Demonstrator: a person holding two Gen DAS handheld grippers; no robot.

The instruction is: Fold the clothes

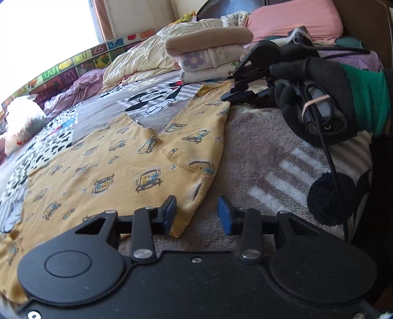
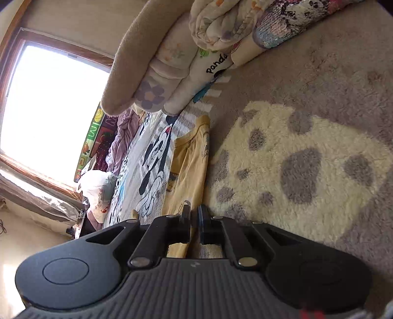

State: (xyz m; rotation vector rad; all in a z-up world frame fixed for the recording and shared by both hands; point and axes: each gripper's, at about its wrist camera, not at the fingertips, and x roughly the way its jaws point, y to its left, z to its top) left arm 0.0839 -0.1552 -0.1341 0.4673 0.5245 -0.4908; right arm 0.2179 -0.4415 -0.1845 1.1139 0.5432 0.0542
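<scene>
A bedroom in a home: the work surface is a bed (image 1: 258, 152) spread with a plush cartoon-print blanket, a pink pillow (image 1: 292, 22) against the dark headboard (image 1: 363, 32) at the far end. Rumpled cream quilt (image 1: 147, 56) and a stack of folded clothes (image 1: 208, 59) lie beyond. Bright wood-framed window (image 2: 49, 110) at left; alphabet-print strip (image 1: 73, 66) below it, possibly a play mat.

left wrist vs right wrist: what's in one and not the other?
Left wrist only: the open left gripper at the hem of the yellow garment, the gloved hand holding the right gripper, and the pink pillow.

Right wrist only: the window and the spotted cream patch.

Both: the garment, the folded stack, and the cartoon blanket.
</scene>
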